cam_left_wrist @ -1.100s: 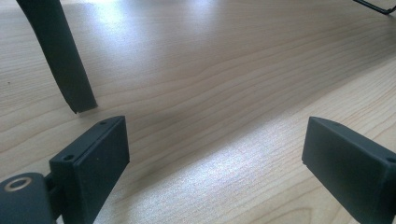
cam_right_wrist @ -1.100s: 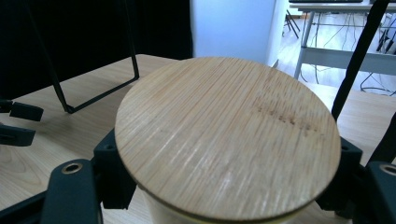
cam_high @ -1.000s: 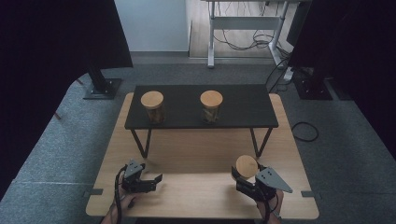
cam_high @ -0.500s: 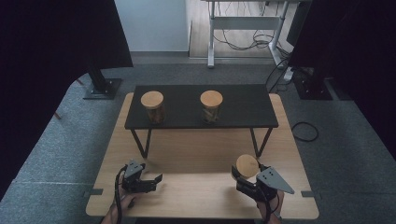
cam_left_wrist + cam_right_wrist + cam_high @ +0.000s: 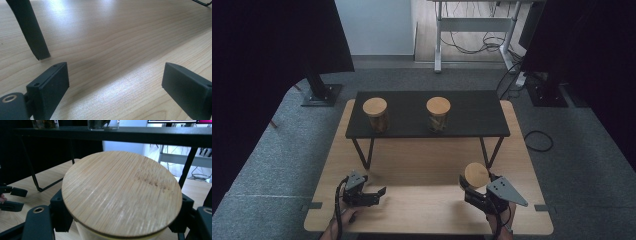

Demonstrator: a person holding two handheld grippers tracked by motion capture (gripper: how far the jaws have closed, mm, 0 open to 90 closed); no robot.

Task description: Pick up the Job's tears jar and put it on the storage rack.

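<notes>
A jar with a round bamboo lid [image 5: 476,175] stands low over the front right of the wooden table [image 5: 422,165], and my right gripper [image 5: 474,186] is shut on its body just under the lid. In the right gripper view the lid [image 5: 120,192] lies close, with a black jaw on each side of my right gripper [image 5: 121,214]. My left gripper [image 5: 379,196] rests at the front left, open with nothing in it. In the left gripper view my left gripper [image 5: 115,87] has bare wood between its jaws.
A black raised shelf [image 5: 472,112] spans the back of the table and carries two more bamboo-lidded jars, one at left [image 5: 375,114] and one at middle [image 5: 438,114]. One thin shelf leg [image 5: 30,30] stands ahead of the left gripper. A desk frame and cables lie on the floor beyond.
</notes>
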